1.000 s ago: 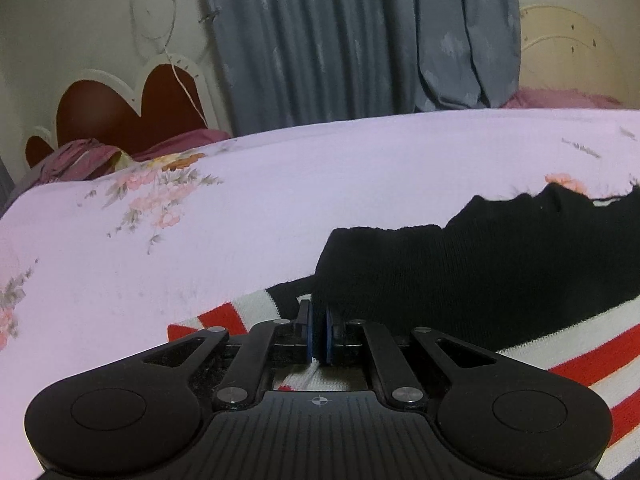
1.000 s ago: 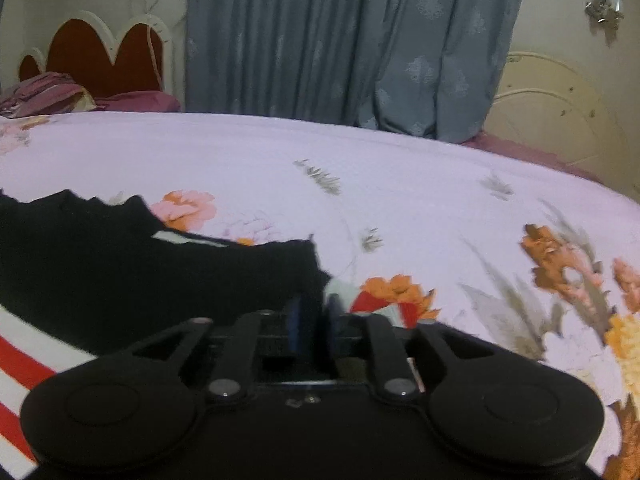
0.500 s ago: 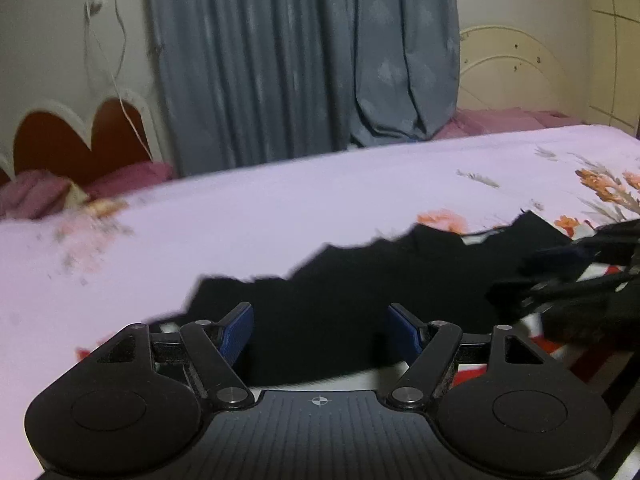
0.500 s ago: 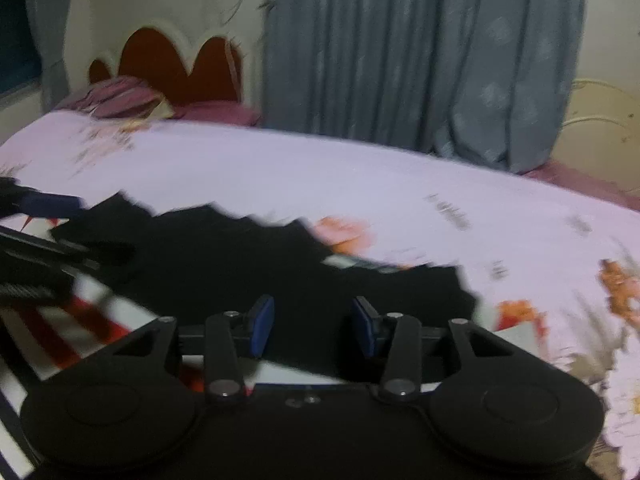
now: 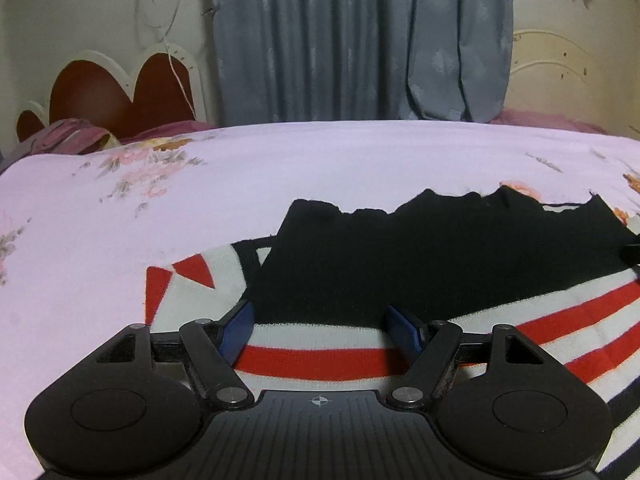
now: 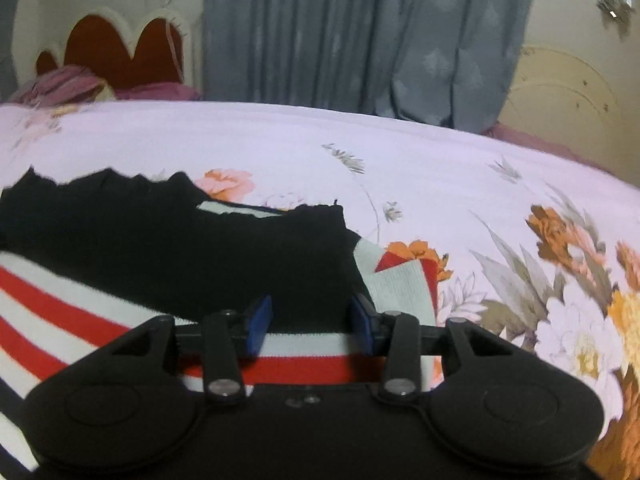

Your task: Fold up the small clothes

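while both tools hover low over the bed [image 5: 280, 168], the entry reads as follows.

item: sweater [image 5: 420, 264], knit, black upper part, white and red stripes below; lies flat on the floral bedsheet [image 6: 400, 160], a striped sleeve end showing at each side. its long axis runs side to side across both views.

left hand-held gripper [image 5: 320, 330]: jaws spread wide, blue pads [image 5: 240, 328] apart, nothing between them but striped cloth lying beneath; not gripping. the sweater lies straight ahead and to its right; the left striped sleeve [image 5: 188, 284] sits just ahead on its left.

right hand-held gripper [image 6: 310, 326]: jaws parted to a middling gap, pads [image 6: 260, 322] clear of the cloth, holding nothing. the sweater lies ahead and to its left; the right sleeve [image 6: 400, 284] is just beside its right pad.

relation for the next move, as a judgement: each tool is nearest its own side of the garment, left to the left sleeve, right to the right sleeve. either sleeve or the near striped hem could be pinched next; which fold comes next cannot be told. the hem under the tool bodies is hidden.

background: grey curtain [image 5: 360, 40], scalloped headboard [image 5: 108, 88].
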